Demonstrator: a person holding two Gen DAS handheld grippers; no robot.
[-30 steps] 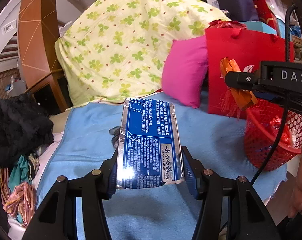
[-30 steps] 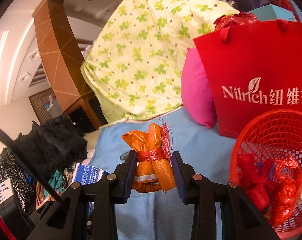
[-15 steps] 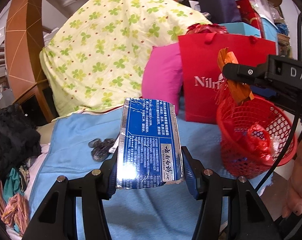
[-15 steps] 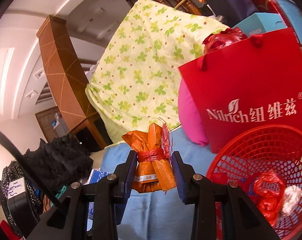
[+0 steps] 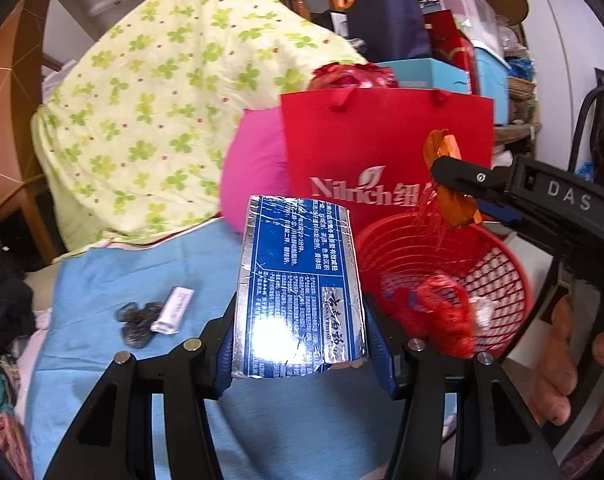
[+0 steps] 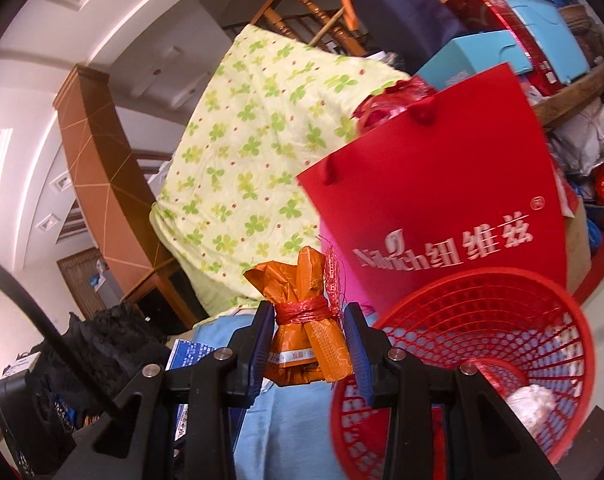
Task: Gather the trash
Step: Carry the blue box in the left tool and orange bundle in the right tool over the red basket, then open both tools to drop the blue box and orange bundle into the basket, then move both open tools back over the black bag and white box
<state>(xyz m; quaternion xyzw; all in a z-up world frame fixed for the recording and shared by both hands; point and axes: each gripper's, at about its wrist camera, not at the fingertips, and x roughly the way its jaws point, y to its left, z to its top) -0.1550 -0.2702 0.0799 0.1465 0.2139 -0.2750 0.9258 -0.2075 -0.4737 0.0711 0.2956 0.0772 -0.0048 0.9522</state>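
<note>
Left gripper (image 5: 302,344): clamped on a blue foil pack (image 5: 298,292), pads pressing both long edges, pack upright and tilted back, held above the blue cloth (image 5: 102,280). Right gripper (image 6: 309,344): pinching an orange bundle (image 6: 307,320) tied round the middle with red string, red netting trailing at one side. In the left view, same bundle (image 5: 449,184) held in the black jaws just over the near rim of the red basket (image 5: 501,280) (basket already holding red netting and a white scrap). Basket standing at the cloth's right end, right in front of a red paper bag (image 5: 381,140); pink cushion (image 5: 254,172) beside the bag, clover-print quilt (image 5: 162,100) heaped behind. On the cloth, left of the pack: a small white wrapper (image 5: 174,308) touching a few dark crumpled pieces (image 5: 136,320).
</note>
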